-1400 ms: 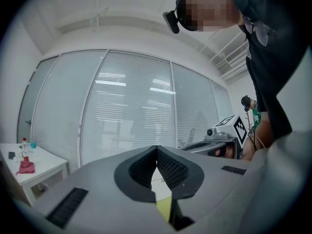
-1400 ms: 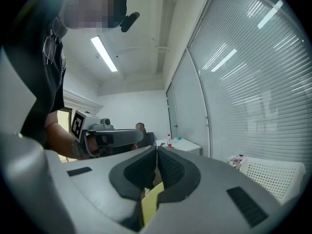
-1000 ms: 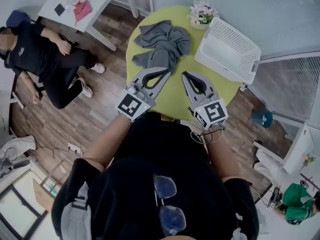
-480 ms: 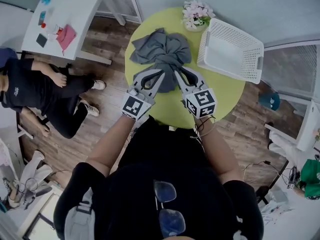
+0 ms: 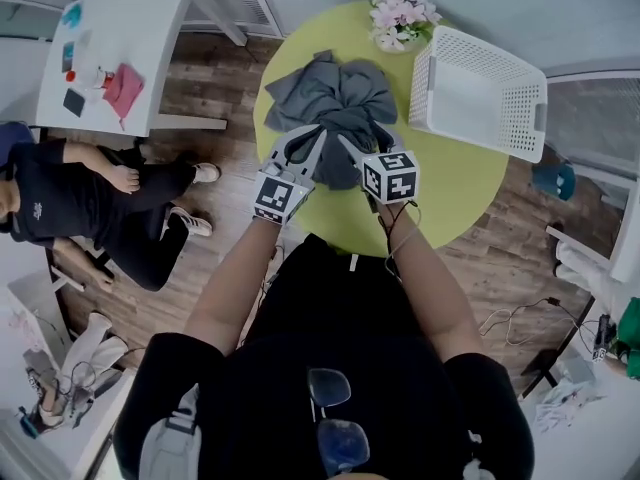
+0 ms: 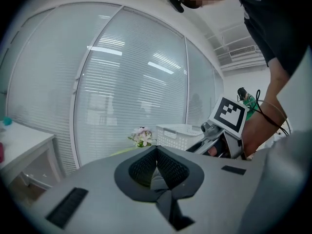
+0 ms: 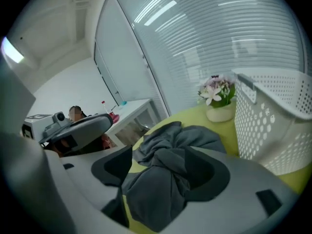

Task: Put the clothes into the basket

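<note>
A heap of grey clothes (image 5: 330, 88) lies on the round green table (image 5: 455, 193). A white perforated basket (image 5: 535, 118) stands to its right, tilted on its side. My left gripper (image 5: 316, 133) is at the heap's near left edge; in the left gripper view its tips (image 6: 156, 148) meet, so it is shut. My right gripper (image 5: 355, 140) sits at the near edge of the heap. Its jaws (image 7: 158, 150) have just been opening and now stand apart, with a fold of the grey clothes (image 7: 161, 184) between them, unpressed.
A pot of pink flowers (image 5: 400, 16) stands at the table's far edge beside the basket (image 7: 273, 126). A white side table (image 5: 140, 28) with small items is at the left. A person (image 5: 70, 188) sits on the wooden floor nearby.
Both grippers have moved forward and down from the table's near edge to the clothes. The right gripper has rolled and its jaws have opened around the cloth.
</note>
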Motion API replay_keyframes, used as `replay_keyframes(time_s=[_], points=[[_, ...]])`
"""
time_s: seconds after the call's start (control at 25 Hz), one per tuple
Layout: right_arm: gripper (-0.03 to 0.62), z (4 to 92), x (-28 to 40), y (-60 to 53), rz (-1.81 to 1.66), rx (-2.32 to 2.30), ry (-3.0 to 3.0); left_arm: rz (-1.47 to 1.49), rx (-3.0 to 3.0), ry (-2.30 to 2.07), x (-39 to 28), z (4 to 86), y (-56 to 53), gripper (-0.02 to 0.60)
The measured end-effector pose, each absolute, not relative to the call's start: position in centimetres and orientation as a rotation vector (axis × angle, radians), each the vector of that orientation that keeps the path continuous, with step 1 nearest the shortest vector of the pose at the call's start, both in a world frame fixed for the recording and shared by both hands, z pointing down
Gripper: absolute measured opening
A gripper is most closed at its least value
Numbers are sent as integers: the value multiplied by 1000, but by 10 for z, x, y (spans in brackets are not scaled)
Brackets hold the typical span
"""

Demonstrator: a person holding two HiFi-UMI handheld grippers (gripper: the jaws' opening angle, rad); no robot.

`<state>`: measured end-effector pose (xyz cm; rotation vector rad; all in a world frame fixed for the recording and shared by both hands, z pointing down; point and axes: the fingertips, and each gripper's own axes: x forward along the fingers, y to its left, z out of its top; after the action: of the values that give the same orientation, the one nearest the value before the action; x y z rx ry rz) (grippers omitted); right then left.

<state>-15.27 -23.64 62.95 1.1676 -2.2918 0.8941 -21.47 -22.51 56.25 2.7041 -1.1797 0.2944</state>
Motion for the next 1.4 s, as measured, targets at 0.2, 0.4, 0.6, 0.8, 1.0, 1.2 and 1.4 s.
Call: replay_keyframes(time_s=[0.2,0.4,0.6,0.8,1.0,1.2,1.4], points=[[431,677,-160,-248,959,1182,-2145,334,2668,-1174,-221,592,-240,9],[463,716,-174,-253,1050,1158,-2043,370,2643,-1170,-225,610,-250,9],[488,746,-170,-268,1020,1281,-1915,383,2619,-1154,-235,623,-255,9],[488,765,-184,-277,1045,1246,-1941,386,2602,-1138,-240,627,-257,9],[483,770,-188,-280,994,1213,-1962,400,2574,-1136,-248,631,-254,9],[375,759,-185,-278,1000,1213,-2005,417,2541,-1140,-253,633,-256,9],[344,735,-190,-268,862,1119,-2067,422,2564,-1129,-251,622,-253,9]])
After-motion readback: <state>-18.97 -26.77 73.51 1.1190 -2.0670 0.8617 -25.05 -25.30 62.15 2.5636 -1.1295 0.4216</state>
